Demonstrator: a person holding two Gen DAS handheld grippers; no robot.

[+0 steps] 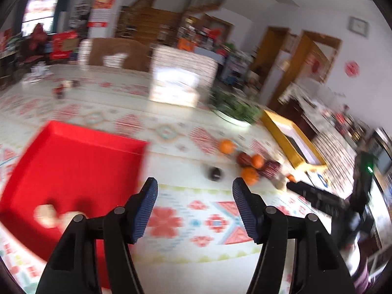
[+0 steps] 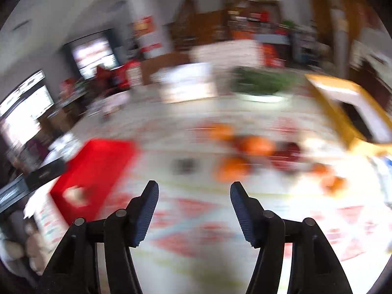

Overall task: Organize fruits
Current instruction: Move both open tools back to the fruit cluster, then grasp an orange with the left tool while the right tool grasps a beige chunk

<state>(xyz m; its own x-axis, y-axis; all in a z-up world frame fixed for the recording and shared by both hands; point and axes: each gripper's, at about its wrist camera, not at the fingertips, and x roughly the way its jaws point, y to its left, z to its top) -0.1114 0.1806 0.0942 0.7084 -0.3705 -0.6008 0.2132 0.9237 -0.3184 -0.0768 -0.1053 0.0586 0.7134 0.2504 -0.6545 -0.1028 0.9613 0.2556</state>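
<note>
Both grippers, left [image 1: 195, 207] and right [image 2: 194, 210], hang above the patterned cloth [image 1: 196, 220] with ribbed blue pads spread wide, holding nothing. A flat red tray [image 1: 73, 161] with raised walls lies at left, two pale, blurred lumps [image 1: 52, 216] in its near corner. Round oranges [image 1: 250, 175] and dark red fruits [image 1: 270, 167] cluster on the cloth beside a yellow box [image 1: 291, 144].

One shallow red plastic tray [image 1: 73, 161] holds two pale, blurred fruits [image 1: 46, 214]. On the patterned tablecloth lie four round orange fruits [image 1: 226, 146], two dark red round fruits [image 1: 270, 167] and one small dark purple fruit [image 1: 215, 173]. One yellow-framed box [image 1: 291, 136] and one white bowl of greens [image 1: 235, 110] stand nearby.
</note>
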